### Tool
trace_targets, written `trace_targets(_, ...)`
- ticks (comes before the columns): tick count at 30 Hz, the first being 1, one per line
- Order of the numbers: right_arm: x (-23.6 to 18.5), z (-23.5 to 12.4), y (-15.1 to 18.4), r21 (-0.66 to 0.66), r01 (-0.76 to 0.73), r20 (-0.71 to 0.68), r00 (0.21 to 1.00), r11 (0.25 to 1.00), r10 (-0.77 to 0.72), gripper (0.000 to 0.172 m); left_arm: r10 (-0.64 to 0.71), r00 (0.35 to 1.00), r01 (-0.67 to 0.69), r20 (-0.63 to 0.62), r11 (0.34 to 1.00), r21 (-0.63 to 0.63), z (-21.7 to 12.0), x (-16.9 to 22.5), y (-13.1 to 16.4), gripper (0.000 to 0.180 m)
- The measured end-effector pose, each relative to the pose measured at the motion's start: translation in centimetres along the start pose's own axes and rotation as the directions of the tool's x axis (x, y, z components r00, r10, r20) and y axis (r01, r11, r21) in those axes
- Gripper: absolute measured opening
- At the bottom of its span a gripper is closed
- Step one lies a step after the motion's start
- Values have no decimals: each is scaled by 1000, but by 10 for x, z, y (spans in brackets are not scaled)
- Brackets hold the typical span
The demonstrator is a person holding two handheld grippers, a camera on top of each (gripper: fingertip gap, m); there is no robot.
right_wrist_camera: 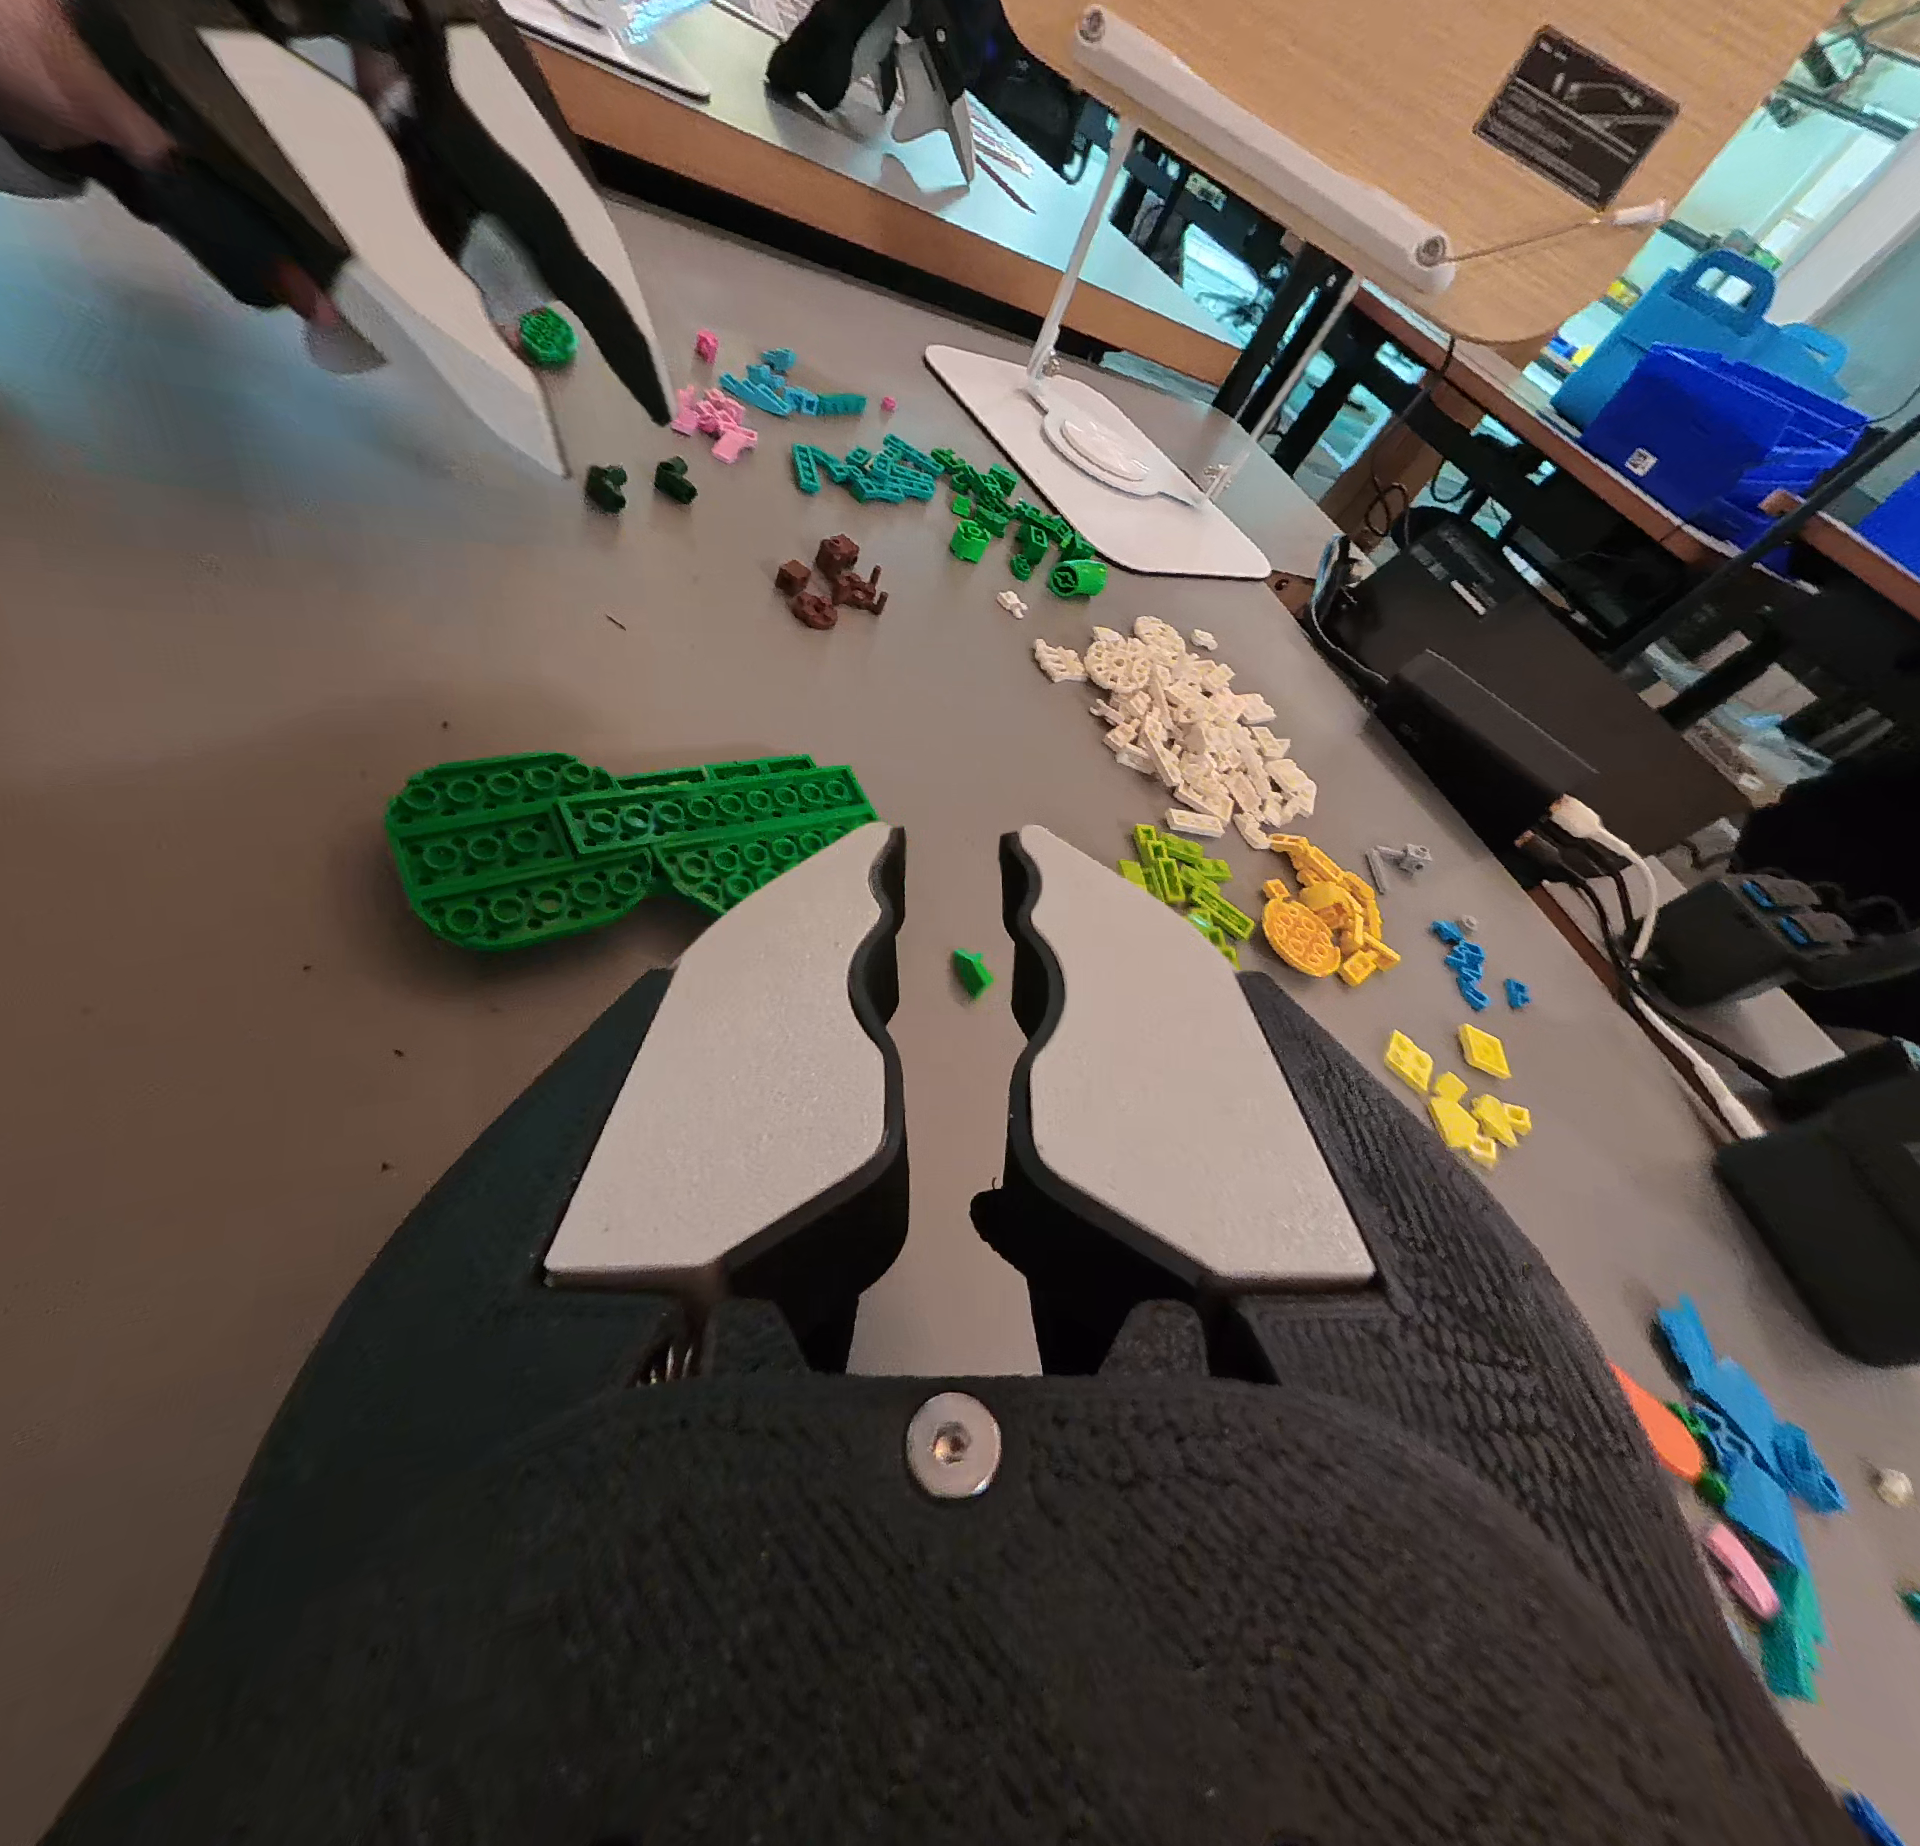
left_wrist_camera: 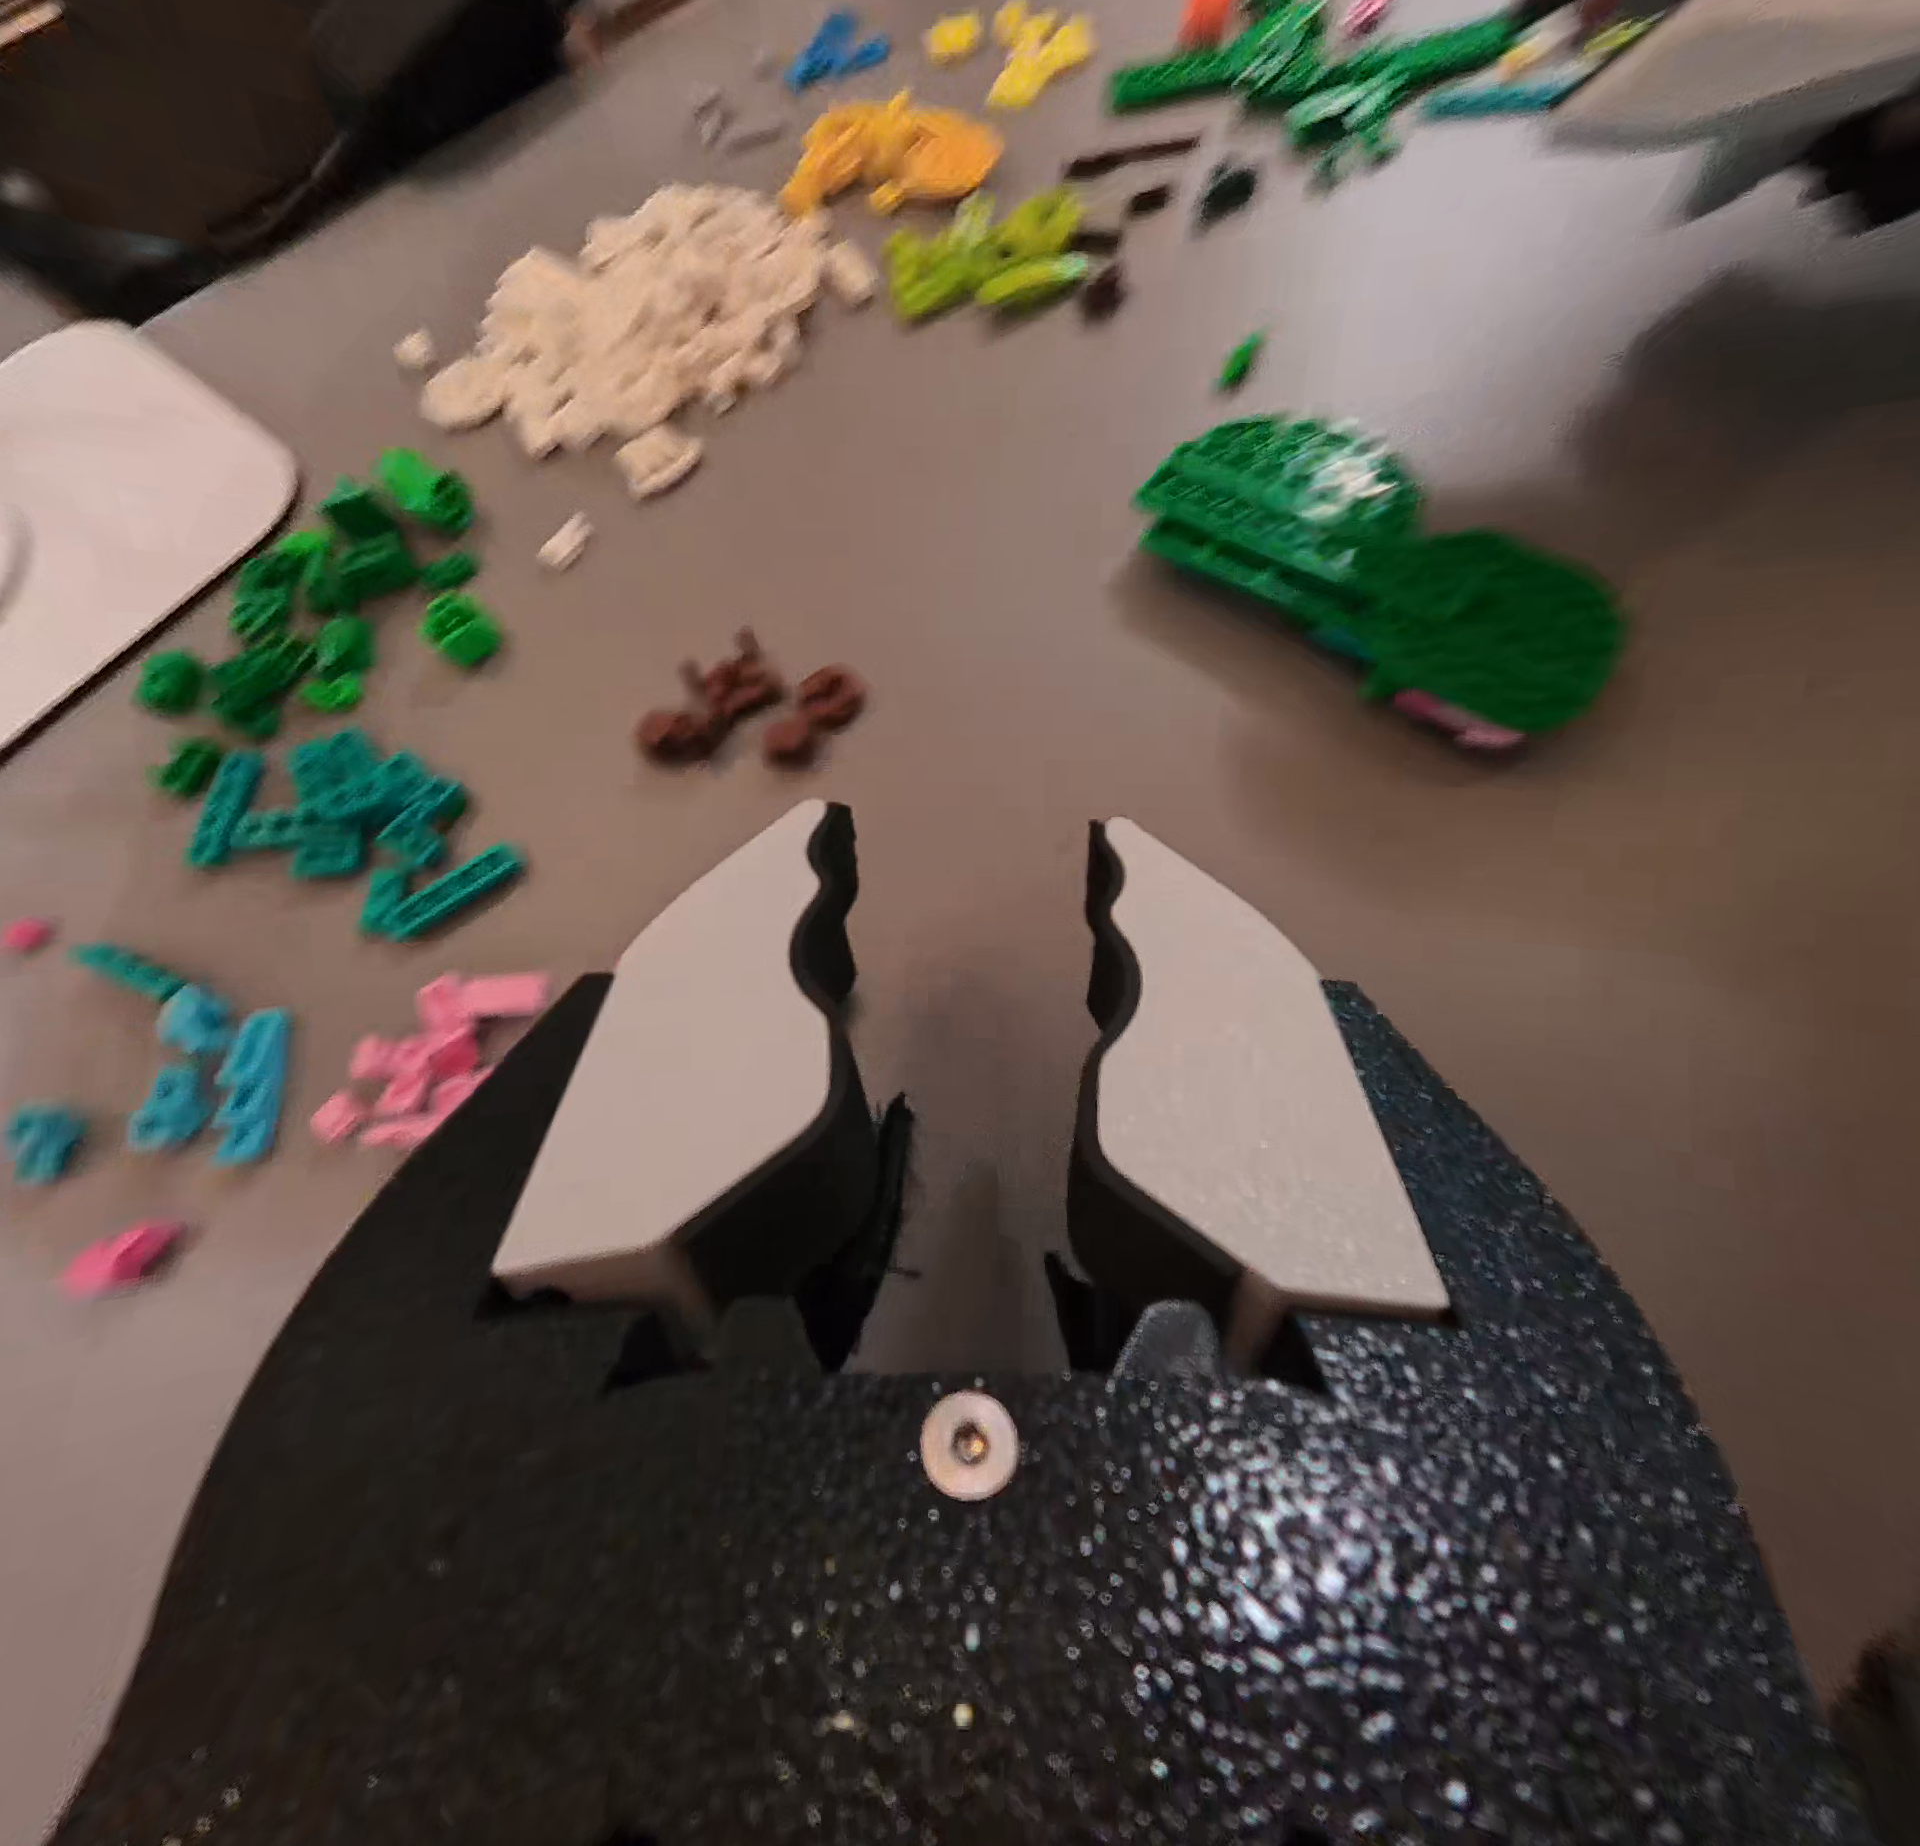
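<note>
Left claw [left_wrist_camera: 971, 825]: fingers parted, black wavy pads facing each other with a clear gap, nothing between them — angled down toward the table [left_wrist_camera: 987, 591]. In the right wrist view a hand grips it, tips low. Right claw [right_wrist_camera: 951, 840]: fingers parted more narrowly — pads grip nothing, held above the table.

On my grey table [right_wrist_camera: 260, 653] a white lamp base [right_wrist_camera: 1101, 466] sits near the far edge. Blue bins [right_wrist_camera: 1704, 414] stand on another table beyond, and black boxes [right_wrist_camera: 1538, 736] with cables [right_wrist_camera: 1662, 1017] lie off the right edge.
</note>
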State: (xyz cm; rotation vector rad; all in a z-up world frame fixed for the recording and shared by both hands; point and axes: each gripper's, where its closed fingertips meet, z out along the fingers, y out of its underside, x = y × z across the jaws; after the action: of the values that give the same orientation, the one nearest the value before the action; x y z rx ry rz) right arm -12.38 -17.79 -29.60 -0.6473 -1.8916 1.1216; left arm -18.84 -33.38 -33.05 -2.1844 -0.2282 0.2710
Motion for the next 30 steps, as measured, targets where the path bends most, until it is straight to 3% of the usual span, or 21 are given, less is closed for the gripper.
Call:
trace_targets(6,-5,1,25,-169,-58,78,994,984,72,23,39,976,-31,-214,999,39,12,59,-20,44)
trace_targets(12,-2,16,37,-289,-111,112,982,951,149,23,40,966,-32,-255,999,36,19,73,-21,44)
trace_targets(21,6,44,68,-448,-46,181,973,893,141,19,-22,964,58,-263,990,129,-2,62,-28,37)
trace_targets(23,6,46,69,-454,-38,181,974,890,134,18,-34,977,75,-211,979,192,-8,47,-33,34)
trace_targets(25,4,47,69,-473,-59,195,966,879,169,13,-21,995,52,-95,937,346,-18,23,-45,35)
trace_targets(27,2,47,70,-489,-75,212,956,869,203,4,-58,997,27,42,849,528,-37,-4,-57,35)
trace_targets(30,2,46,70,-512,-44,235,953,858,189,3,-154,956,-61,252,732,679,-69,-44,-57,27)
